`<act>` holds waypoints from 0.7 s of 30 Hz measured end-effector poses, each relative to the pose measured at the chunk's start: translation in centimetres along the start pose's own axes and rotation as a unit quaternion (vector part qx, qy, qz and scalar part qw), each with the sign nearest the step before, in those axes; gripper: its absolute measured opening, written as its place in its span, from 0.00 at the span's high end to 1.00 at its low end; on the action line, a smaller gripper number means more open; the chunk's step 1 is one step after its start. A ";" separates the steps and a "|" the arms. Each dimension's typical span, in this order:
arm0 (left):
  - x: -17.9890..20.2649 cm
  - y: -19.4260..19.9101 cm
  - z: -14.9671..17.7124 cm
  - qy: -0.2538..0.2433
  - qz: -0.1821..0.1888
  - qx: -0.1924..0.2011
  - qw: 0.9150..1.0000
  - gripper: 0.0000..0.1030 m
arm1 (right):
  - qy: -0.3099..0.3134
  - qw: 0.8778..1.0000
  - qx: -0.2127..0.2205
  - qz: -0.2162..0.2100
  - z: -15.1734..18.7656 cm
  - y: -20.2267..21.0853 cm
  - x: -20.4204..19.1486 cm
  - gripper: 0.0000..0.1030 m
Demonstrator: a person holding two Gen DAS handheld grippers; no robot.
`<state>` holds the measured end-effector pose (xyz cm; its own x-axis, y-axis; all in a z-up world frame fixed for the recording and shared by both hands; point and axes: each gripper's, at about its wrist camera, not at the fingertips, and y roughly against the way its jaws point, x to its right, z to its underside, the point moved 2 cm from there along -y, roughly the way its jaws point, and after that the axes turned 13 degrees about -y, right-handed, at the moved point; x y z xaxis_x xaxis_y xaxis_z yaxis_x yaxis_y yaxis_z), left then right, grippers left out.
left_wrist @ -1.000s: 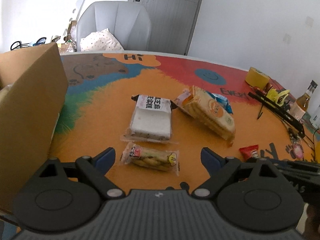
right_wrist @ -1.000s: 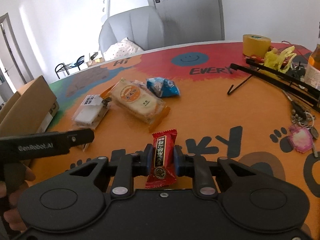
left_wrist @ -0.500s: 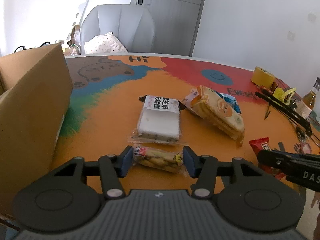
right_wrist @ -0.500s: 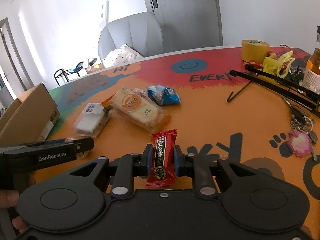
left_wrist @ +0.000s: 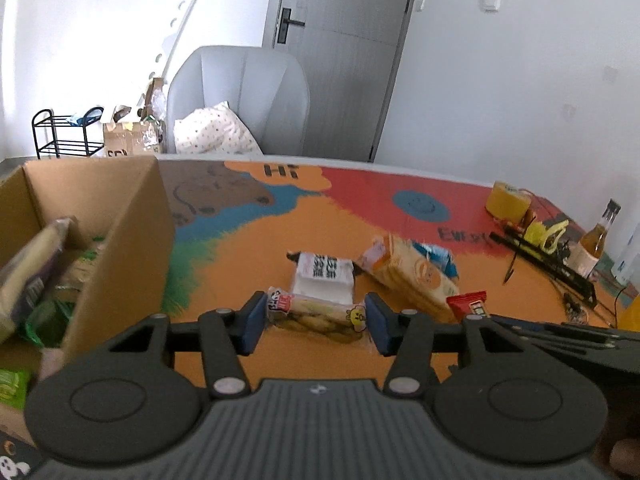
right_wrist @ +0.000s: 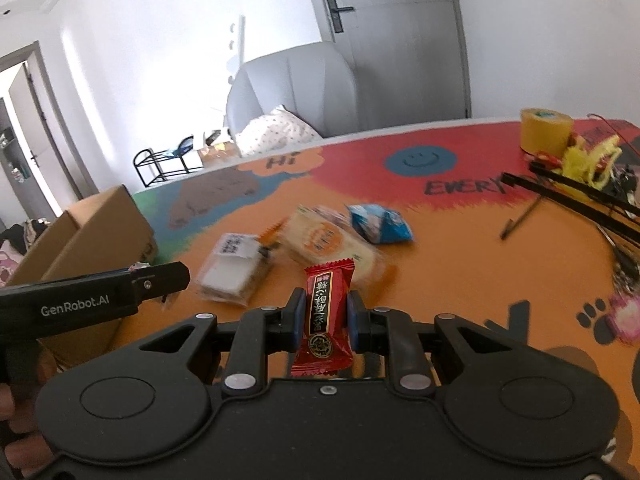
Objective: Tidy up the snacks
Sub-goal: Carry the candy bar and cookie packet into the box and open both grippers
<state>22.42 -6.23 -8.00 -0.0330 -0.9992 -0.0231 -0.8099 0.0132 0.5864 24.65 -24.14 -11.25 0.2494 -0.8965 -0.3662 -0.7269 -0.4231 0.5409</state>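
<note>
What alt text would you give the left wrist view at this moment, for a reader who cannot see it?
The left gripper is shut on a clear-wrapped biscuit packet, above a colourful orange table. An open cardboard box holding snacks stands to its left; a white wrapped cake, an orange cracker pack and a small red sachet show beyond.

Both wrist cameras look forward, low over the table (left_wrist: pixel 248 248) (sharing its snacks and chair (right_wrist: pixel 296 88)).
</note>
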 end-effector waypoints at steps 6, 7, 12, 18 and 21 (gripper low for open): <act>-1.0 1.7 -0.8 0.003 -0.008 0.015 1.000 0.50 | 0.009 1.000 0.008 -0.020 -0.7 0.3 -2.2 0.81; -1.3 2.0 -1.0 0.003 -0.010 0.018 1.000 0.50 | 0.010 1.000 0.009 -0.023 -0.8 0.3 -2.5 0.81; -2.6 3.5 -1.5 0.007 -0.020 0.030 0.999 0.50 | 0.020 0.999 0.015 -0.041 -1.2 0.5 -4.5 0.81; -4.6 5.1 -1.7 0.016 -0.033 0.038 0.999 0.50 | 0.034 0.997 0.019 -0.060 -1.5 0.5 -6.7 0.81; -5.5 5.7 -1.6 0.022 -0.040 0.042 0.998 0.49 | 0.040 0.997 0.020 -0.068 -1.6 0.4 -7.7 0.81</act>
<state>18.90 -0.74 -3.19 0.0584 -0.9978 -0.0317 -0.8548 -0.0664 0.5147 23.42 -17.58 -6.99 0.3963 -0.8399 -0.3708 -0.7074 -0.5367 0.4598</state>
